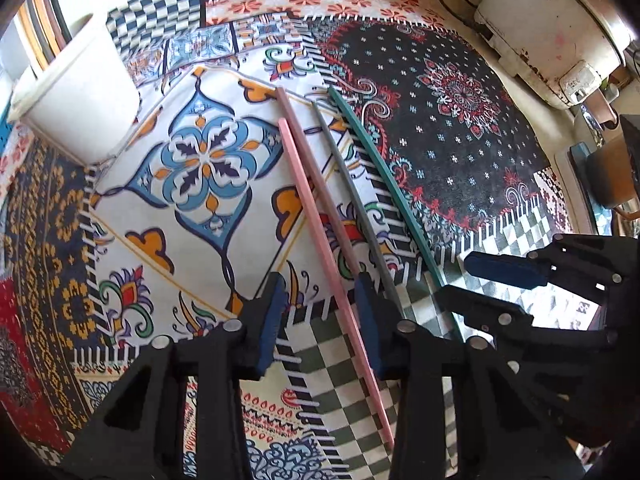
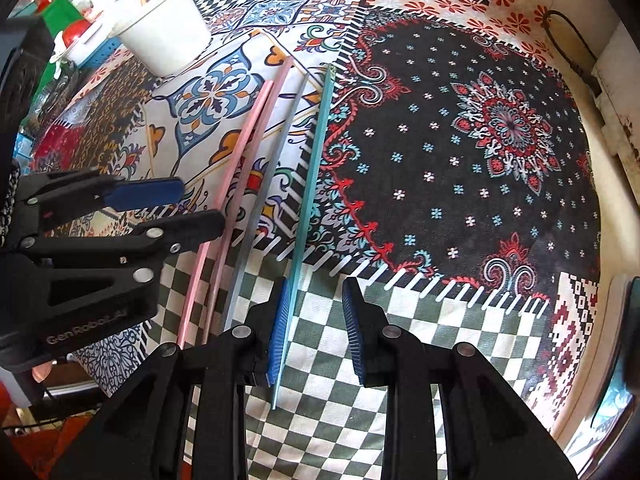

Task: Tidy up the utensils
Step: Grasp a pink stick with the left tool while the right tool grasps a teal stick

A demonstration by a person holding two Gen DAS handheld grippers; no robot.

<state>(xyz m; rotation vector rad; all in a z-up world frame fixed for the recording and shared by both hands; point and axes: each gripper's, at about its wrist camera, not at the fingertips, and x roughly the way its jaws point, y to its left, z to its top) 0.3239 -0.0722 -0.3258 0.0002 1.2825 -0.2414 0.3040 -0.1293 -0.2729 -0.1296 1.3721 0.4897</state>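
Four chopsticks lie side by side on the patterned tablecloth [image 1: 200, 208]. In the left wrist view they are a light pink one [image 1: 314, 216], a duller pink one [image 1: 310, 160], a grey one [image 1: 354, 200] and a teal one [image 1: 394, 184]. My left gripper [image 1: 320, 320] is open, low over the cloth. The light pink chopstick runs between its pads without being pressed. My right gripper [image 2: 316, 332] is also open. The teal chopstick [image 2: 308, 200] lies inside its jaws, close against the left pad [image 2: 280, 332]. A white cup [image 1: 80, 92] stands at the far left.
A white appliance [image 1: 552, 28] with a dark cable sits at the far right corner. Beyond the white cup [image 2: 164, 28], a blue basket [image 2: 100, 50] and other clutter crowd the left edge. Each view shows the other gripper close beside its own [image 1: 520, 292] [image 2: 180, 212].
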